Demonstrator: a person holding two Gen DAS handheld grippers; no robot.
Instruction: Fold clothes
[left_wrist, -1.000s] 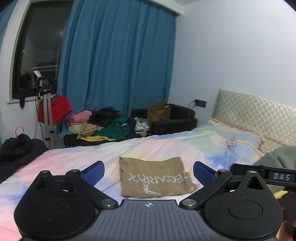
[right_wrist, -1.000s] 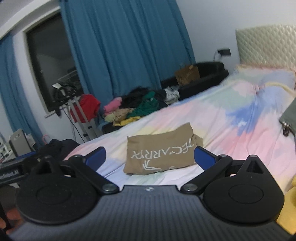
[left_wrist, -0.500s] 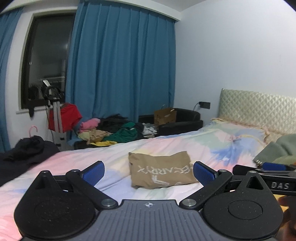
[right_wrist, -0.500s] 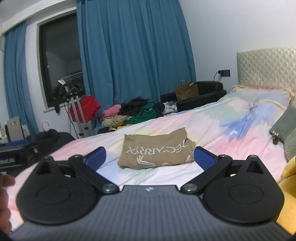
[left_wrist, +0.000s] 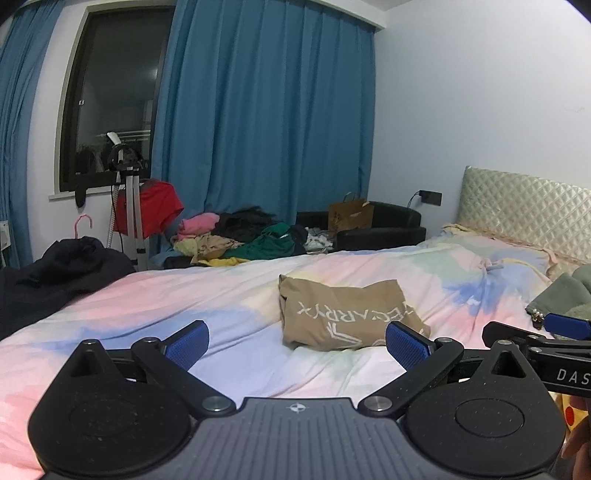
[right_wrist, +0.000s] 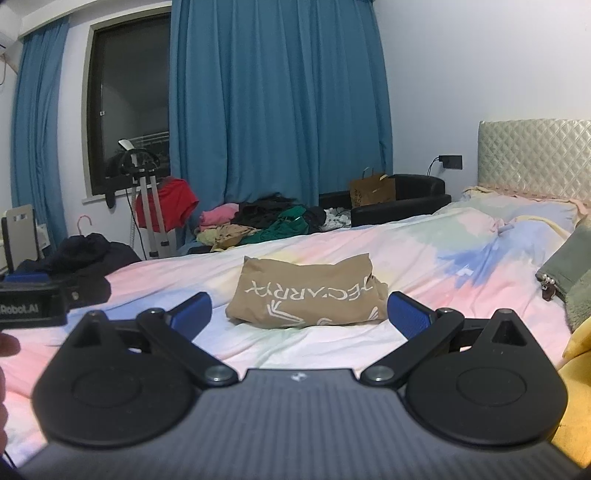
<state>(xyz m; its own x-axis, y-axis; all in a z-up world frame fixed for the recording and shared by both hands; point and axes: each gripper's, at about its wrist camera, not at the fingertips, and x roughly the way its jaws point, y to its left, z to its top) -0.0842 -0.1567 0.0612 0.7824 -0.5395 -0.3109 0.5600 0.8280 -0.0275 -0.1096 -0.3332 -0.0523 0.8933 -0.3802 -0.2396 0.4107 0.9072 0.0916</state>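
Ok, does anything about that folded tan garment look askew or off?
The tan garment lies folded on the bed, its print upside down from here. Its right end bunches unevenly. Both grippers, left and right, are open, clear of it.

A grey-green fleecy garment with a small metal zip pull (right_wrist: 569, 280) runs off the right edge, so its shape is unclear. A bright yellow cloth (right_wrist: 576, 402) is cut off there too, and the white lettering on the folded tan cotton shirt (left_wrist: 343, 314) reads upside down, its last letters lost in a fold
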